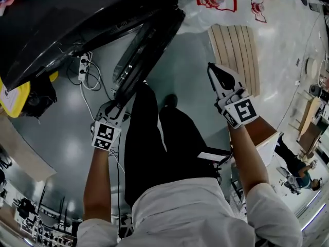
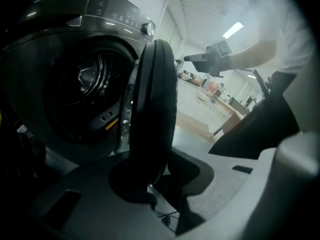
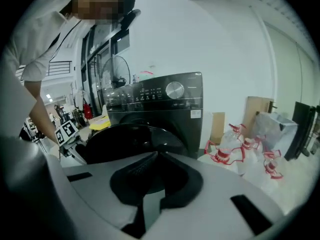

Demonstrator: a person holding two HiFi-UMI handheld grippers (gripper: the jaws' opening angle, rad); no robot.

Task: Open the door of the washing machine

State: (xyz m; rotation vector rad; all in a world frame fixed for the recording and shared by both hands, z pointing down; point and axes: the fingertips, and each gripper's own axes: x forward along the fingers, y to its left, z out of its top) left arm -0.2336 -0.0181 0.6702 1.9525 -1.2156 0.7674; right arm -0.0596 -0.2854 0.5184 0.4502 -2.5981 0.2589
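Observation:
The black front-loading washing machine [image 1: 56,19] stands at the upper left of the head view. Its round door [image 1: 146,42] is swung wide open towards me. My left gripper [image 1: 117,108] sits at the door's free edge. In the left gripper view the door [image 2: 156,99] runs edge-on down between the jaws of the left gripper [image 2: 160,184], which is shut on its rim, with the open drum [image 2: 85,84] to the left. My right gripper [image 1: 212,68] hangs in the air to the right, shut and holding nothing. The right gripper [image 3: 159,154] faces the machine [image 3: 160,96] and its door [image 3: 125,139].
A power strip with cables [image 1: 82,68] lies on the floor beside the machine. A slatted wooden board [image 1: 236,50] and clear bottles with red handles [image 1: 221,1] [image 3: 235,146] stand to the right. My legs in black trousers [image 1: 154,138] are just behind the door.

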